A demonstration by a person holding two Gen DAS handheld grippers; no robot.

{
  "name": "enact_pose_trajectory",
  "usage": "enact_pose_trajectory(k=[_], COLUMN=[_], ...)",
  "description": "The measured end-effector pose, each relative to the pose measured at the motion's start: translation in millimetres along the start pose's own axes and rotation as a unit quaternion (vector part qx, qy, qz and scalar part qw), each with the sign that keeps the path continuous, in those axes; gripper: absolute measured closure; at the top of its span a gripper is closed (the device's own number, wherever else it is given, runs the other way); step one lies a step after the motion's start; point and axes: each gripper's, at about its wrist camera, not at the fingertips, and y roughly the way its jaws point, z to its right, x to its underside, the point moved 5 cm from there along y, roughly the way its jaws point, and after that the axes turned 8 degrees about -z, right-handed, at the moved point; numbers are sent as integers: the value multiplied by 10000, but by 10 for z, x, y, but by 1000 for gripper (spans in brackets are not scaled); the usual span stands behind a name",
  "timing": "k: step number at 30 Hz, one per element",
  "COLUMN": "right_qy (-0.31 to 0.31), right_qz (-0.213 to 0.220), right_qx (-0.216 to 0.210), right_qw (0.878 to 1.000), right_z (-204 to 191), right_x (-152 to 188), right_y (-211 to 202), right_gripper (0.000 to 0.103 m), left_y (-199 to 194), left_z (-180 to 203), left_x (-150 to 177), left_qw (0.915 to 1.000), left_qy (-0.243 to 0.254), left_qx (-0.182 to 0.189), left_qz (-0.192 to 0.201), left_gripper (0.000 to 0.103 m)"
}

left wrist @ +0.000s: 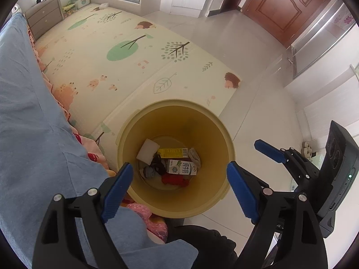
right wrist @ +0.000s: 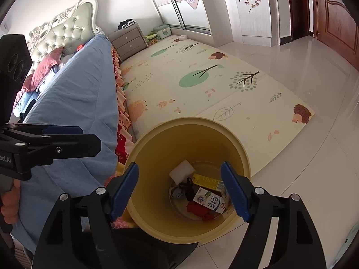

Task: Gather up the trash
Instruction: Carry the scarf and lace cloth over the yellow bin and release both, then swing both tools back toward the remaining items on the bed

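Observation:
A yellow trash bin (left wrist: 221,132) stands on the floor beside the bed; it also shows in the right wrist view (right wrist: 152,197). Inside lie a milk carton (left wrist: 182,167) (right wrist: 209,201), a white sponge block (left wrist: 147,151) (right wrist: 181,171), a yellow box (left wrist: 172,152) (right wrist: 207,181), red scraps (left wrist: 174,179) (right wrist: 198,209) and dark bits (left wrist: 157,164). My left gripper (left wrist: 179,192) hangs open and empty above the bin mouth. My right gripper (right wrist: 181,195) is also open and empty above the bin; in the left wrist view it shows at the right (left wrist: 271,151).
A bed with a blue cover (right wrist: 74,94) runs along the left. A patterned play mat (left wrist: 125,51) lies on the white tile floor (left wrist: 258,51). A grey drawer chest (right wrist: 128,41) stands at the far wall. A brown door (left wrist: 289,2) is at the back right.

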Motion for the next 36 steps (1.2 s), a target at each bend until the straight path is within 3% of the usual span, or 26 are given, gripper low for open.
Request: enact_pose_trajectory(k=[6,10,14,18,25,31,36], right_qy=[-19,112,100,9,-159,-754,-1563], right_qz=[98,281,416,573,1007,2066,2443], right_qx=[42,48,78,86,20,-228,-339], right_qw=[9999,9995,9991,9983,9948,9753,9564], right_z=[-22,3,-43,-154,-411,-989,-1628], right_x=[19,17,-3,-5,5,-34,-61], right_y=[-97,-205,-322,-438,-654,-1061,-1164], right_gripper=[27,17,17,13,12,8,8], left_y=[-60,-194,-397,-712,-1266,-1646,-1952], left_z=[6,-14,5,32,-104,-546,-1003], left_x=[44,69,103,188,523,1009,1376], left_qw=[9997,9978,9928,9804,9585,9414,9241], left_qy=[46,-23,-37,12,-141,-552,-1049], left_qx=[1,-1,-104,-111,-346,-814,-1259], left_qz=[252,656,1192,1965,2827,3227,3452], left_gripper=[18,18,13,8,4,4,4])
